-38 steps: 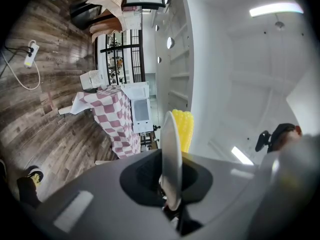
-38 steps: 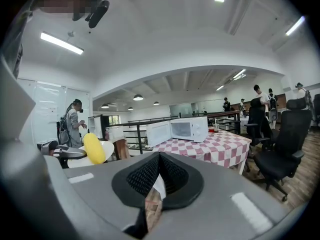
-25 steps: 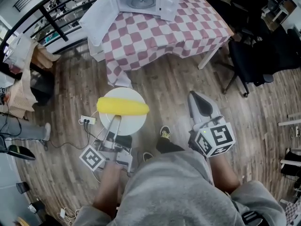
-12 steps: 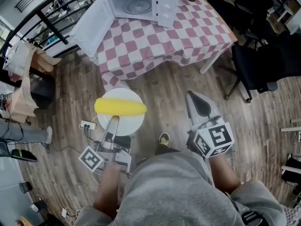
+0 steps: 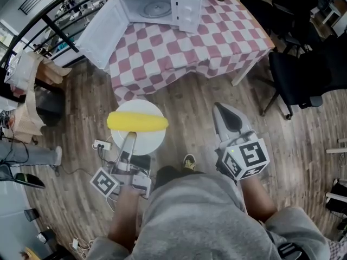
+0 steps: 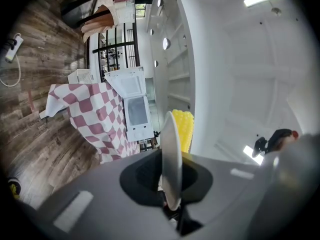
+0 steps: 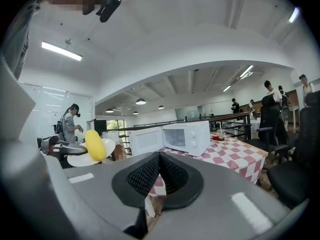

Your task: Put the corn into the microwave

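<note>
The microwave (image 5: 162,4) has come closer. Your left gripper (image 5: 130,138) clamps the plate (image 5: 152,141) by its rim; the loose corn (image 5: 137,122) may roll, so hold it level. Your right gripper (image 5: 223,110) is closed and empty.

Open-plan office or lab floor, not a home. Wood-plank floor (image 5: 195,107) and a high white ceiling with strip lights (image 7: 61,51) and round lamps (image 7: 141,101). A black railing (image 5: 54,20) runs along one edge, mezzanine style. Black office chairs (image 5: 295,77) stand near a bench (image 5: 217,42) draped in a red-and-white checked cloth. On it sits a white microwave (image 5: 162,4), door open. A power strip (image 5: 101,144) lies on the floor. Several people (image 7: 272,91) stand in the distance, and another person (image 7: 70,124) is off to the left.
</note>
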`<state>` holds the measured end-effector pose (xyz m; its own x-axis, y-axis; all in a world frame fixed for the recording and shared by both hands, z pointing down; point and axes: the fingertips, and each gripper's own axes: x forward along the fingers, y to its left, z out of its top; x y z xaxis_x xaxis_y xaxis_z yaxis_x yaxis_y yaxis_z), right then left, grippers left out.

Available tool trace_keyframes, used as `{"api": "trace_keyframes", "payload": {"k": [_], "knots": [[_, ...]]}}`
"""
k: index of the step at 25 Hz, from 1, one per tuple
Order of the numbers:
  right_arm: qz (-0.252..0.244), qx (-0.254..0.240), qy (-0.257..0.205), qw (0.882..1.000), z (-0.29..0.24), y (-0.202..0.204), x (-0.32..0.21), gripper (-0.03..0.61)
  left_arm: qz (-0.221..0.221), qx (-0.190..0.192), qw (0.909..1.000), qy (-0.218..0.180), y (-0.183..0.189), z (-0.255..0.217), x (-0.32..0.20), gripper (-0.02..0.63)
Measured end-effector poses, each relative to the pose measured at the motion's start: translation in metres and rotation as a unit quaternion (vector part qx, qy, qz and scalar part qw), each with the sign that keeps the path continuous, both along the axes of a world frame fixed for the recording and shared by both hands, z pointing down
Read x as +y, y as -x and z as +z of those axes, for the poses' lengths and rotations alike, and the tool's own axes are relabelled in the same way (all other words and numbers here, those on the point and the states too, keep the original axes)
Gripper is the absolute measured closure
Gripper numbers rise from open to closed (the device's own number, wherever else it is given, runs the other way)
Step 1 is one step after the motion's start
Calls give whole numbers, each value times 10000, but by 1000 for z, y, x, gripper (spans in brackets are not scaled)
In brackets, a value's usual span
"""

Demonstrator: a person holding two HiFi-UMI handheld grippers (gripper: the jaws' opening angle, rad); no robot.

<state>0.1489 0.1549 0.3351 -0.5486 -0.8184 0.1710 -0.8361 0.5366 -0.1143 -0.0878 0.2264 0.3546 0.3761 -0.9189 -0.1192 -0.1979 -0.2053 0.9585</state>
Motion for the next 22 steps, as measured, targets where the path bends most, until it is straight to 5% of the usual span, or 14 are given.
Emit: {"api": "trace_keyframes", "payload": {"k": [22], "knots": [[8,71,23,10000,6,4,-52,580,181,-42,9998,-53,-5,1,-57,598]]}}
